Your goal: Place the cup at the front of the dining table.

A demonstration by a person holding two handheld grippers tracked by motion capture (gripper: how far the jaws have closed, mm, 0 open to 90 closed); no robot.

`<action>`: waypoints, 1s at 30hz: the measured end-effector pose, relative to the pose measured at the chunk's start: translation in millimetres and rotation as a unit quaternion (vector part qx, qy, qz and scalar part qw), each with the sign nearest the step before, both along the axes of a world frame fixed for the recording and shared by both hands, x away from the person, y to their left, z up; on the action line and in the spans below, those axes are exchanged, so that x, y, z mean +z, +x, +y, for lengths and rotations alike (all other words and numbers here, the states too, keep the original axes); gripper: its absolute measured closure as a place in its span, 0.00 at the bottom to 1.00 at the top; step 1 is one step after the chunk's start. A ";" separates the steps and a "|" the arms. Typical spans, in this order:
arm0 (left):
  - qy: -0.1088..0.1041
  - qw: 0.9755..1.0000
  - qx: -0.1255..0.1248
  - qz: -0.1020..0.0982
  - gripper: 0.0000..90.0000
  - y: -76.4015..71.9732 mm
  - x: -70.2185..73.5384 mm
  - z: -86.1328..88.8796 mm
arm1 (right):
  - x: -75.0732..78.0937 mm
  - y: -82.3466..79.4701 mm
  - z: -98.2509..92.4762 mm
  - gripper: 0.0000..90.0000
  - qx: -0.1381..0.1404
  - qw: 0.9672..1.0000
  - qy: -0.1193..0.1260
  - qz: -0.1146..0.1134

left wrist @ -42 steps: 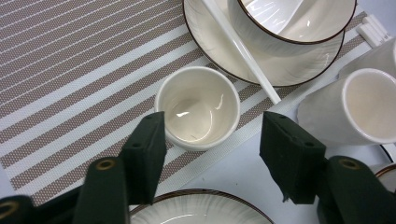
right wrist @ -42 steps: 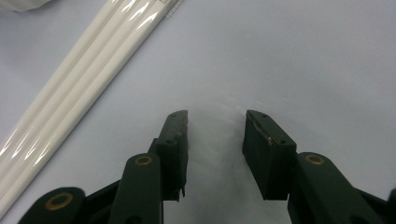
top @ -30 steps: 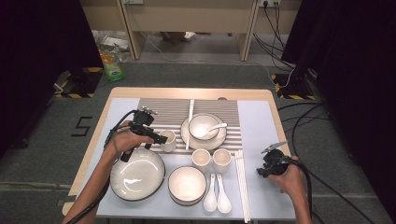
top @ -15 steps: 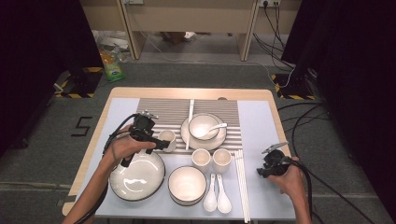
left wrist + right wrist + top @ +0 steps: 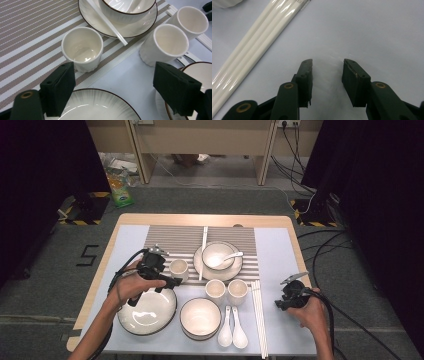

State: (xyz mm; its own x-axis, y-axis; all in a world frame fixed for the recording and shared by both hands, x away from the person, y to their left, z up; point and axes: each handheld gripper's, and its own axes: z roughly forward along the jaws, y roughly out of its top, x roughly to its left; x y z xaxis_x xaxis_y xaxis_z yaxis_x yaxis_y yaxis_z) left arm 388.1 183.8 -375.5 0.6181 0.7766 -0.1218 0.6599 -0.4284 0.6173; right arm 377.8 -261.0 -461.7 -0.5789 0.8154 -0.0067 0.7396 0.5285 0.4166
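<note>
A: Where's the small cup (image 5: 178, 268)?

B: Centre-left of the high view, upright on the striped mat (image 5: 170, 237), just left of the saucer (image 5: 200, 264). Empty. In the left gripper view it sits upper left (image 5: 82, 47), just ahead of the left-hand jaw, not between the two.

A: Left gripper (image 5: 165, 281)?

B: Jaws have just been opening, now spread wide with nothing between them. No pad touches the cup. In the high view it hangs over the top edge of the big plate (image 5: 147, 312), cup just to its right.

A: Around it?

B: Bowl (image 5: 217, 255) with a spoon (image 5: 231, 256) on the saucer, one chopstick (image 5: 202, 252) lying across the saucer's left rim. Two more cups (image 5: 215, 291) (image 5: 237, 291) below, side by side on the blue mat (image 5: 272, 255). Lower down: a second bowl (image 5: 200, 318) and two spoons (image 5: 232, 330).

A: Right gripper (image 5: 280, 302)?

B: Lower right of the high view, well apart from the dishes. Jaws part-open over bare blue mat, holding nothing. White chopsticks (image 5: 254, 45) lie to its left.
</note>
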 end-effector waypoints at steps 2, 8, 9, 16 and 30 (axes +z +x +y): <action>-0.001 1.000 -0.002 0.001 0.19 -2.2 -2.6 0.2 | 0.1 -0.1 0.4 0.66 -0.001 1.000 -0.001 0.000; -0.003 1.000 -0.004 0.004 0.20 -7.8 -12.0 1.5 | 0.2 0.0 0.4 0.66 -0.001 1.000 -0.001 0.001; -0.003 1.000 -0.004 0.004 0.20 -8.7 -13.8 1.7 | 0.2 0.0 0.2 0.66 0.000 1.000 -0.001 0.001; -0.003 1.000 -0.005 0.002 0.20 -13.5 -22.6 2.9 | 0.3 0.5 0.4 0.66 0.000 1.000 -0.001 0.002; -0.016 1.000 0.004 -0.004 0.19 -26.9 -31.0 17.2 | 0.0 -0.1 -0.1 0.66 0.000 1.000 0.000 0.000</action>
State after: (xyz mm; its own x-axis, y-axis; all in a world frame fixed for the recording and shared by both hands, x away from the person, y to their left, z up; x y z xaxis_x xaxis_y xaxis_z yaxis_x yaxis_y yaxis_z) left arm 361.2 201.0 -406.5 0.6123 0.7777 -0.1426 0.6588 -0.4021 0.6359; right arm 377.7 -261.1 -461.8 -0.5791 0.8152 -0.0066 0.7393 0.5286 0.4171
